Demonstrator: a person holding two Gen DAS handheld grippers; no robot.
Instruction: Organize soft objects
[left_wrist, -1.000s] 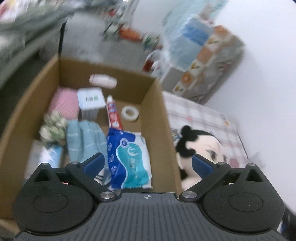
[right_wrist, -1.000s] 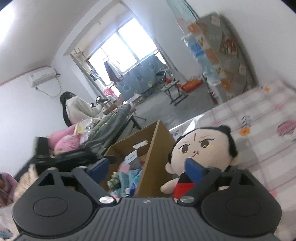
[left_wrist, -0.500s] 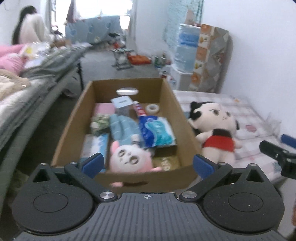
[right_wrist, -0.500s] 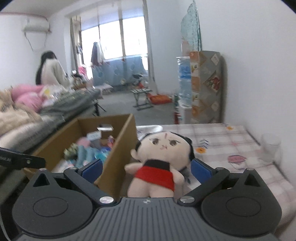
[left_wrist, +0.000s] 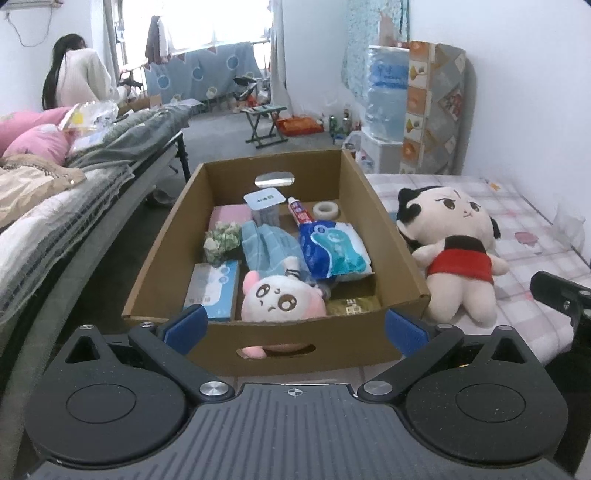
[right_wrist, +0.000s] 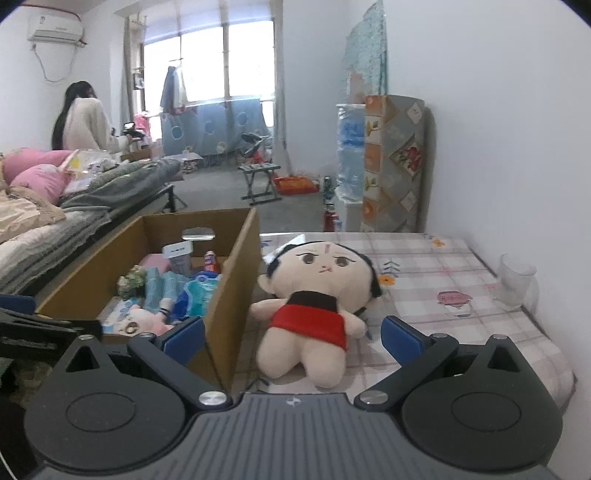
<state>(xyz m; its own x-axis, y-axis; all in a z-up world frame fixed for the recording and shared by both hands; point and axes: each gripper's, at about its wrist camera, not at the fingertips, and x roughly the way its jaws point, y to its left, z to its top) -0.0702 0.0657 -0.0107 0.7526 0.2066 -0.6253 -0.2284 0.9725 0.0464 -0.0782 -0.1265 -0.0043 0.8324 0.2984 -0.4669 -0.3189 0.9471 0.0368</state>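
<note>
A cardboard box stands beside a low checked mattress. In it lie a pink and white plush, a blue striped cloth, a blue wipes pack and other items. A black-haired doll in red lies on the mattress right of the box; it also shows in the right wrist view. My left gripper is open and empty in front of the box. My right gripper is open and empty, just before the doll's legs.
A clear glass stands on the mattress by the wall. A bed with grey blankets runs along the left. A person stands at the back. A folding stool and water bottles are behind the box.
Both grippers have drawn back and levelled out. The left view now takes in the whole box from in front, with the pink plush in it. The doll has not moved.
</note>
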